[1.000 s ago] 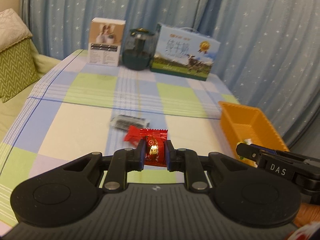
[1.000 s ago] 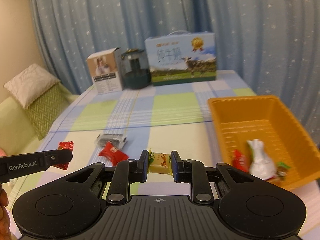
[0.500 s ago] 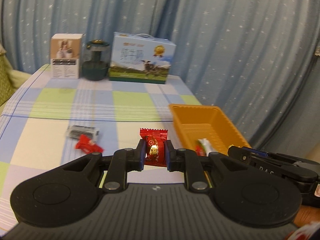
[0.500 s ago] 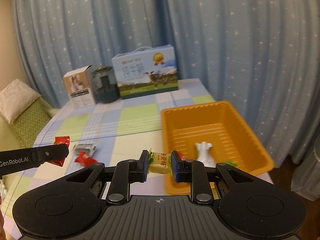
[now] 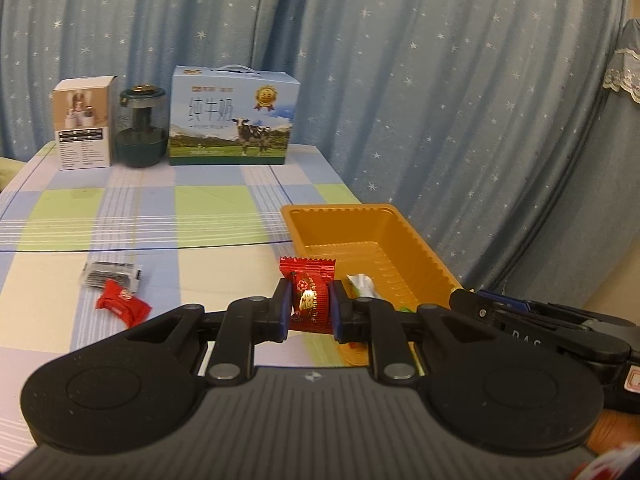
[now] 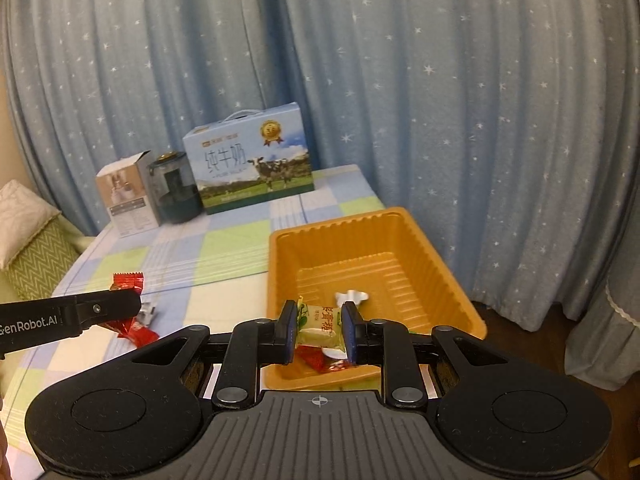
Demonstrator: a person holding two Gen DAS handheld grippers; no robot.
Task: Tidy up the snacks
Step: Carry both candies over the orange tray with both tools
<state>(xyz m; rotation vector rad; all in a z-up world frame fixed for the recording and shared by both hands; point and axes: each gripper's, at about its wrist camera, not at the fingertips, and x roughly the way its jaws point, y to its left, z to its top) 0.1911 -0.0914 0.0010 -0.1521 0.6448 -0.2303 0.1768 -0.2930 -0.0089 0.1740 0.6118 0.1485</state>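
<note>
My left gripper (image 5: pixel 308 306) is shut on a red candy (image 5: pixel 309 298) with a gold mark, held above the table just left of the orange tray (image 5: pixel 362 216). My right gripper (image 6: pixel 320 330) is shut on a yellow-green candy (image 6: pixel 321 326), hanging over the near end of the orange tray (image 6: pixel 440 264). Inside the tray lie a white wrapped snack (image 6: pixel 352 297) and red wrappers (image 6: pixel 320 362). On the tablecloth rest another red candy (image 5: pixel 122 304) and a silver packet (image 5: pixel 111 274). The left gripper's finger (image 6: pixel 100 308) shows at the left of the right wrist view, with the red candy (image 6: pixel 128 281).
At the table's far end stand a blue milk carton box (image 5: pixel 234 122), a dark green jar (image 5: pixel 141 136) and a small white box (image 5: pixel 85 122). Blue starred curtains hang behind and to the right. A green cushion (image 6: pixel 36 268) lies off the table's left side.
Both grippers have carried their candies rightward and slightly up toward the tray. The tray now sits closer to the middle of both views; the right one's candy hangs over it.
</note>
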